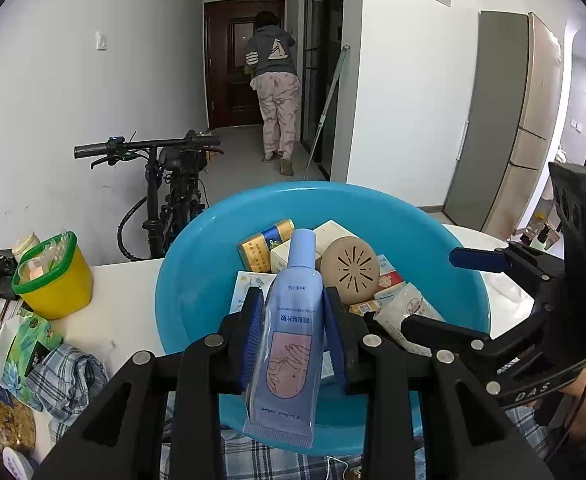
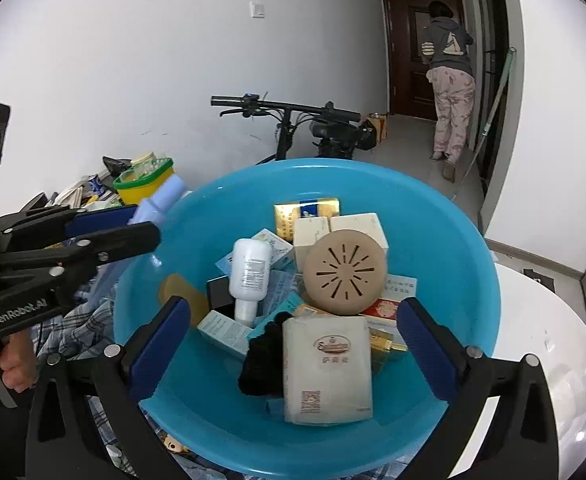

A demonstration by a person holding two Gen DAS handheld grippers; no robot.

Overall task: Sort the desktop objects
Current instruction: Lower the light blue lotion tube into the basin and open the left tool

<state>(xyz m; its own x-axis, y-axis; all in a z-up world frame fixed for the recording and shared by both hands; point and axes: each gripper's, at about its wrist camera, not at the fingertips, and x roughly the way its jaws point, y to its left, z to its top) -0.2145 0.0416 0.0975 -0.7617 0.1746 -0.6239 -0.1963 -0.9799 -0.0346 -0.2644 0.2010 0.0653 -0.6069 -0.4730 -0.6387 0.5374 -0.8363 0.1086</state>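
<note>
While the left gripper (image 1: pixel 293 312) stays out of nothing's way above the blue basin (image 1: pixel 197 280), its blue pads are clamped on a pale blue tube (image 1: pixel 291 320), which stands cap-up over the basin's near rim. Seen from the right wrist, that tube (image 2: pixel 161 200) pokes up just outside the basin's left edge (image 2: pixel 133 280).

Over the basin's near side the right gripper (image 2: pixel 293 340) hangs with its jaws spread wide, one finger at each flank of the heap and nothing between the pads. Inside the basin lie a white wrapped packet (image 2: pixel 327 372) nearest the front, a round tan slotted disc (image 2: pixel 345 272) at the middle, a white bottle (image 2: pixel 249 276) to the disc's left, and a gold box (image 2: pixel 305 212) toward the far wall.

Left of the basin a yellow tub (image 1: pixel 59 280) crowds the white tabletop (image 1: pixel 129 308); right of it the tabletop (image 2: pixel 541 320) lies open to its curved edge. Checked cloth (image 1: pixel 69 376) lies at the basin's near-left rim.
</note>
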